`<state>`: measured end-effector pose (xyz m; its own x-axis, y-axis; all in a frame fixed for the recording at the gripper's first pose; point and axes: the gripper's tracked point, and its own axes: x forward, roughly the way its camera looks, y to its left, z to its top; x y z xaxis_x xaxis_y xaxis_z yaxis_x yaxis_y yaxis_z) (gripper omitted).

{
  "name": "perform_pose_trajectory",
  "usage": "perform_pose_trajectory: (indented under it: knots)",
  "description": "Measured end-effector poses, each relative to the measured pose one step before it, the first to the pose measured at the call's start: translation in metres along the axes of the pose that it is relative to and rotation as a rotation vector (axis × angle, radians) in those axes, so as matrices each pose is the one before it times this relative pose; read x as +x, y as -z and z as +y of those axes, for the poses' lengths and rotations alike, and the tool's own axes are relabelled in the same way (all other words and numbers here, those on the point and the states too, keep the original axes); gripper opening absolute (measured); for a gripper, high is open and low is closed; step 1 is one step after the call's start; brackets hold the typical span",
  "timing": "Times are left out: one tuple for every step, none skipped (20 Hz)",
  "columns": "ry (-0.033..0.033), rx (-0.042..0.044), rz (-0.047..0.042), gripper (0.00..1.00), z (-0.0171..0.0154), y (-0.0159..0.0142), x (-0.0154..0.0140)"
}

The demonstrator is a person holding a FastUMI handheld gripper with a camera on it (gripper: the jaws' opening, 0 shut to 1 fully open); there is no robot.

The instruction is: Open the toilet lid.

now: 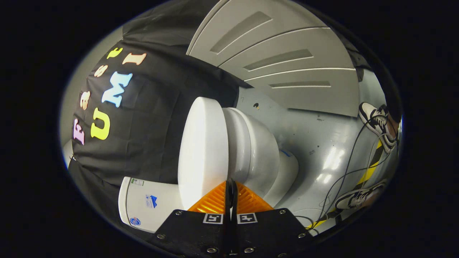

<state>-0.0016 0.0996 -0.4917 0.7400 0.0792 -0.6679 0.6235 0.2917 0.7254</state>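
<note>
A handheld gripper faces a white toilet in a test booth, its view rolled hard sideways so that the grey floor rises to the right and the black cloth wall lies to the left. Its two fingers are pressed together, with nothing held between them, their tips just short of the toilet lid. The lid lies closed on the seat, directly ahead of the fingertips, with the bowl beyond it and the cistern at the near left, against the cloth.

The lift has apparently not begun. With the fingers together, the likeliest approach is to hook or push the lid's edge, and the smooth, rounded plastic offers little purchase: the tips could slide off, or catch the seat as well and raise both. A lid released short of upright would likely drop back onto the seat. Loose cables and a person's two sneakers lie on the floor beyond the bowl, well clear of the fingers.
</note>
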Motion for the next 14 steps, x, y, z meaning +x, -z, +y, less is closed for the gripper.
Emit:
perform_pose_trajectory:
  knots:
    - [-0.00062,-0.00978,-0.00525,0.0,0.00216,-0.00107,-0.00096]
    - [-0.00431,-0.01823,-0.00454,0.0,0.00318,0.001,-0.00315]
    - [-0.00239,-0.02183,-0.0019,0.0,0.00241,-0.00104,-0.00148]
    - [-0.00053,-0.01893,-0.00122,0.0,0.00204,-0.00041,-0.00136]
    - [0.00156,-0.02512,-0.00008,0.0,0.00292,-0.00103,-0.00166]
    - [0.00328,-0.02937,-0.00437,0.0,0.00248,-0.00089,-0.00169]
    - [0.00659,-0.02573,-0.00457,0.0,0.0027,-0.00127,-0.00164]
    - [0.00705,-0.01741,-0.00012,0.0,0.00269,-0.00058,-0.0023]
    - [0.00359,-0.01885,-0.0007,0.0,0.00425,-0.00167,-0.00274]
    - [0.00125,-0.0281,-0.00347,0.0,0.00558,-0.00122,-0.00273]
    - [0.0045,-0.03807,-0.00598,0.0,0.00501,-0.00186,-0.00276]
    - [0.00729,-0.04423,-0.00513,0.0,0.00442,-0.00165,-0.0031]
    - [0.00629,-0.0396,-0.00642,0.0,0.00454,-0.00239,-0.00234]
    - [0.00321,-0.02991,-0.00856,0.0,0.00571,-0.00288,-0.00378]
